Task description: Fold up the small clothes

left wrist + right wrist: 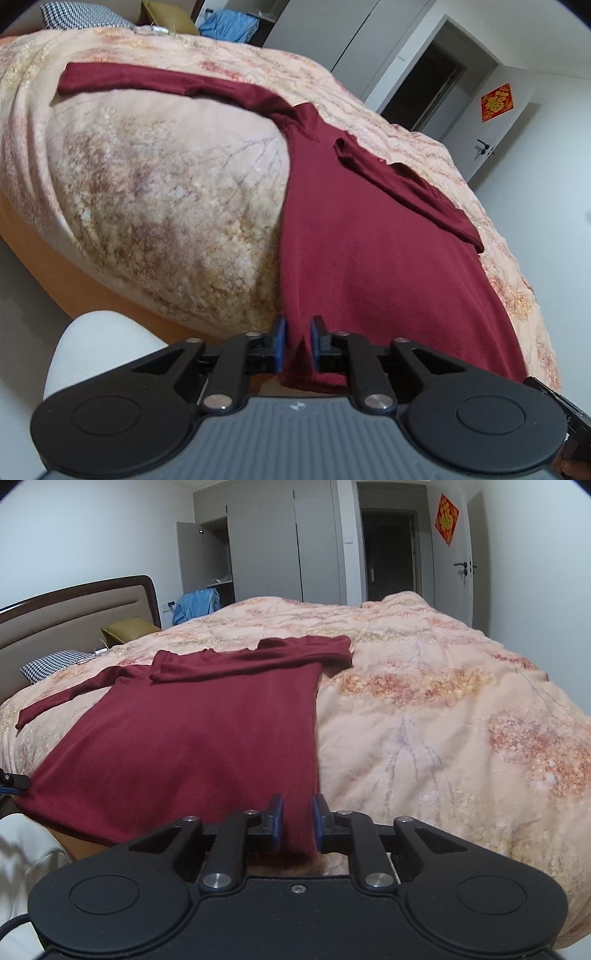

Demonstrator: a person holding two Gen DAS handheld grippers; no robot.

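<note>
Dark red top point(192, 738) lies flat on the bed's floral quilt point(443, 720), one sleeve folded across chest, other stretched twd the headboard point(74, 605). Hem hangs at near bed edge. Left claw point(297, 345) & right claw point(297, 823) each straddle a hem corner, blue pads slightly apart, fabric betw. them, released.

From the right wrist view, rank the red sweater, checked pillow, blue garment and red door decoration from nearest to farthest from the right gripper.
1. Red sweater, hem between the right gripper's jaws.
2. Checked pillow, far left by the headboard.
3. Blue garment, beyond the bed.
4. Red door decoration, upper right.
</note>
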